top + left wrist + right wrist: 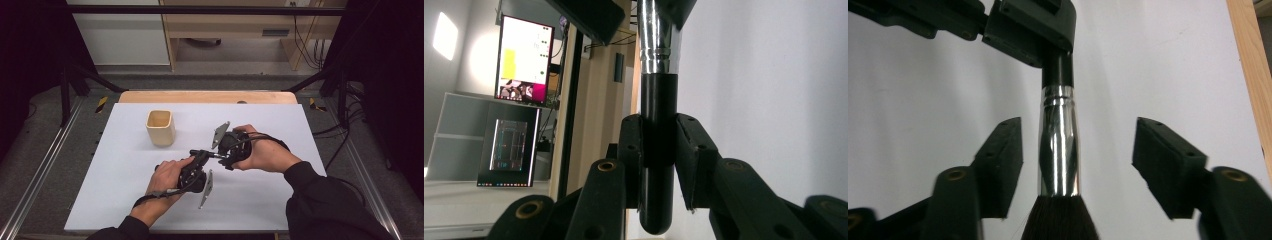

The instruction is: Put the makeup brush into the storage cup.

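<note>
A make-up brush [1059,145] with a black handle, a silver ferrule and dark bristles is held level above the white board [125,165]. In the left gripper view my left gripper [658,145] is shut on the brush's black handle [657,105]. My right gripper [1078,155] is open, one jaw on each side of the ferrule and neither touching it; the bristles [1060,222] point back toward its camera. From above, the left gripper [201,155] and right gripper [224,154] meet tip to tip at the board's middle, the brush [212,154] between them.
A beige square cup [161,127] stands upright on the board, left of and beyond the grippers. The wooden table edge [207,96] runs along the far side. Dark frame rails and cables flank the table.
</note>
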The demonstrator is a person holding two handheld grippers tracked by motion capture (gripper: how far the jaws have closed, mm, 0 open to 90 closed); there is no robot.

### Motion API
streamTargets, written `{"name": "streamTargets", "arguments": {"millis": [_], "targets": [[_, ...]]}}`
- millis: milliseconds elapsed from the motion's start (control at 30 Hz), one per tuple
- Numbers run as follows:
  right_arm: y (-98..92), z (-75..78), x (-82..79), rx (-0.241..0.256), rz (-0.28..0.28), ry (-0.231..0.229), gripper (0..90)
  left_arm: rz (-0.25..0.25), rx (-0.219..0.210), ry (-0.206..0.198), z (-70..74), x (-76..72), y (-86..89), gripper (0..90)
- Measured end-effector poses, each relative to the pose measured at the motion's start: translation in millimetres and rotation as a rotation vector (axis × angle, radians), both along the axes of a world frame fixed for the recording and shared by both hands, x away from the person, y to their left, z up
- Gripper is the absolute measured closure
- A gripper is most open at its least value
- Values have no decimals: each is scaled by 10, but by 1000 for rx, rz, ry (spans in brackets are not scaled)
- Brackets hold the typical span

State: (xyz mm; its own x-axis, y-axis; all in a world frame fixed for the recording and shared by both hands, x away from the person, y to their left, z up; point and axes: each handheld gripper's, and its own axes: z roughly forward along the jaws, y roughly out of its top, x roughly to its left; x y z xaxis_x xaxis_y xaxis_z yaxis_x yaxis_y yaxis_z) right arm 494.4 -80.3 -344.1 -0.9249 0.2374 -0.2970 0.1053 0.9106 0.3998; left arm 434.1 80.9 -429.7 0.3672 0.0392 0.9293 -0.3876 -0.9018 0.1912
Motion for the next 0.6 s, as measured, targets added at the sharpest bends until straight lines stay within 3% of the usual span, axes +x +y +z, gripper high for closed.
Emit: {"name": "streamTargets", "arguments": {"millis": [333, 600], "targets": [[-156, -38, -16, 26, -44, -14, 146, 22, -9, 12, -10, 27, 49, 742], [-394, -68, -82, 106, -76, -43, 96, 57, -19, 29, -47, 70, 156, 742]]}}
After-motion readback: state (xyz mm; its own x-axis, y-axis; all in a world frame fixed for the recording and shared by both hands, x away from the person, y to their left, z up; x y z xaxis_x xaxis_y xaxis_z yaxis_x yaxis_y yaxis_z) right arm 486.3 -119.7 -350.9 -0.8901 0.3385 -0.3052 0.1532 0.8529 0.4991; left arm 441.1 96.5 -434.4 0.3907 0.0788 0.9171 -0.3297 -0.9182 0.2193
